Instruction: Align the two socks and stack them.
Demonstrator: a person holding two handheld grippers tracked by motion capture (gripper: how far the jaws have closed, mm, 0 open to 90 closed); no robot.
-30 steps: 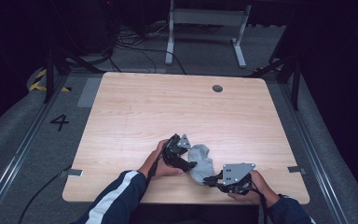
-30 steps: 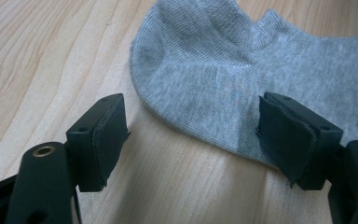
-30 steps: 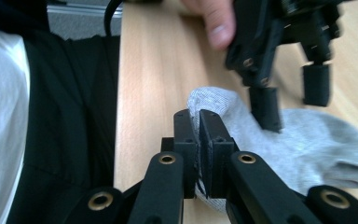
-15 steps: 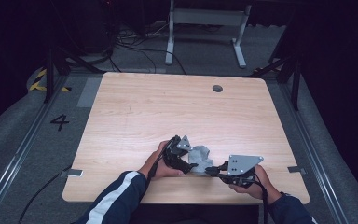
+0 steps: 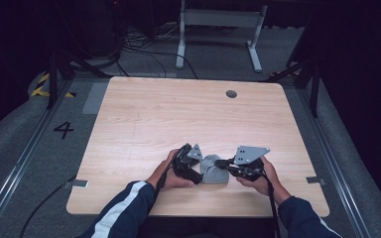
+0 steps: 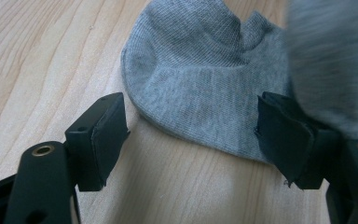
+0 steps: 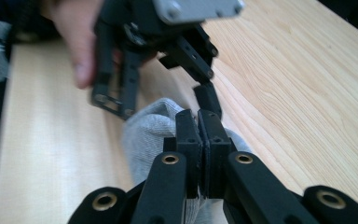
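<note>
The right gripper point(image 5: 222, 162), swung level since a second ago, is clamped on the grey sock point(image 5: 212, 171), while the left gripper point(image 6: 191, 135) is spread wide beside it, suggesting a handover.

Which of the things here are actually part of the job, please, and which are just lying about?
In use:
- grey sock
- left claw, open around the sock's edge
- right claw, shut on the sock

Lying about:
- metal stand on the floor beyond the table
- floor cables
</note>
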